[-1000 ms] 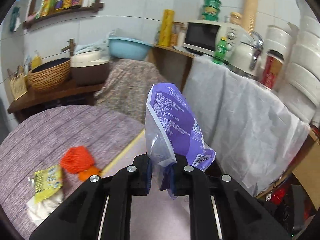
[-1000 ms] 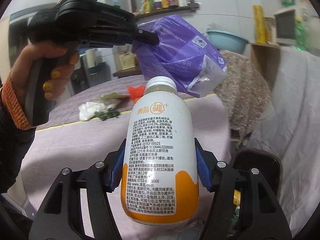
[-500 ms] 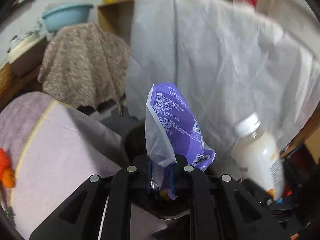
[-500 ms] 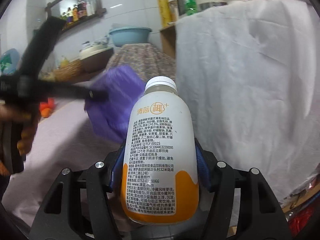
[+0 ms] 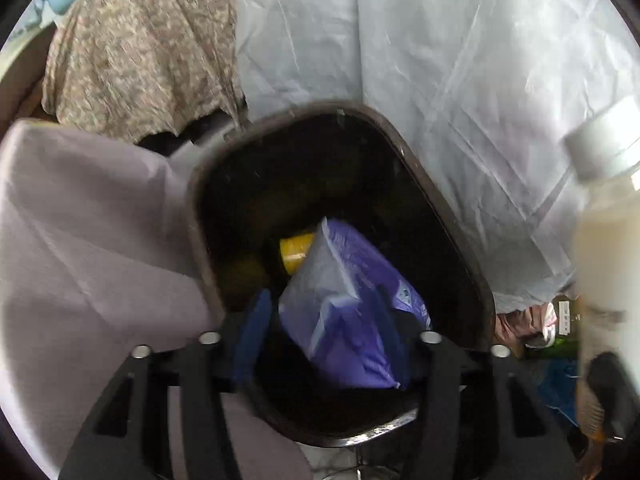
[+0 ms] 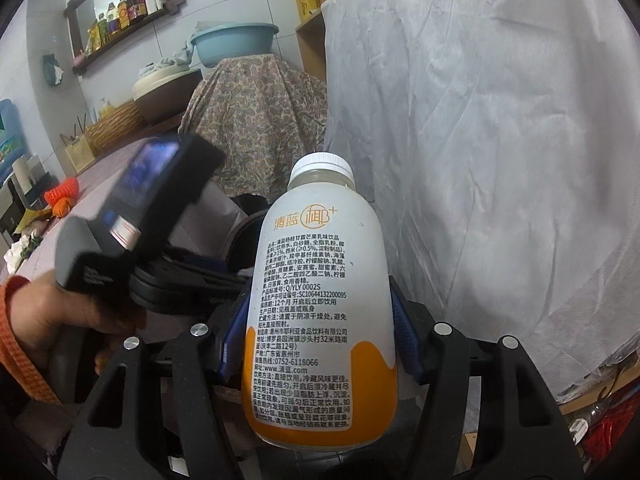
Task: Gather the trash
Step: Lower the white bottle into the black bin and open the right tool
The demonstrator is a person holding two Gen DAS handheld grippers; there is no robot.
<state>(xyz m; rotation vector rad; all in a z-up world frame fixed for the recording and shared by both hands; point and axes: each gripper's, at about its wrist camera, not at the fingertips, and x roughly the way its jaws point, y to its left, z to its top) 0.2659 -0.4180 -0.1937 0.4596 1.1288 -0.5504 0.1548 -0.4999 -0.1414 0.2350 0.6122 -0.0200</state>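
Observation:
My left gripper [image 5: 324, 316] points down over the black trash bin [image 5: 452, 224] with its jaws spread. The purple snack bag [image 5: 352, 312] sits loose between the fingers inside the bin, above a yellow item [image 5: 294, 254]. My right gripper [image 6: 316, 340] is shut on a white and orange drink bottle [image 6: 320, 312], held upright beside the bin; the bottle also shows at the right edge of the left wrist view [image 5: 604, 248]. The left gripper's body [image 6: 132, 232] shows in the right wrist view.
A lilac tablecloth [image 5: 88, 240] hangs at the bin's left. White sheeting [image 5: 460, 60] covers a counter behind it, and a patterned cloth [image 5: 132, 48] covers a stand. Orange netting [image 6: 62, 192] and other scraps lie on the table at far left.
My left gripper tipped down over the bin and opened, letting go of the purple bag, which now lies in the bin. The right gripper with the bottle moved closer to the bin.

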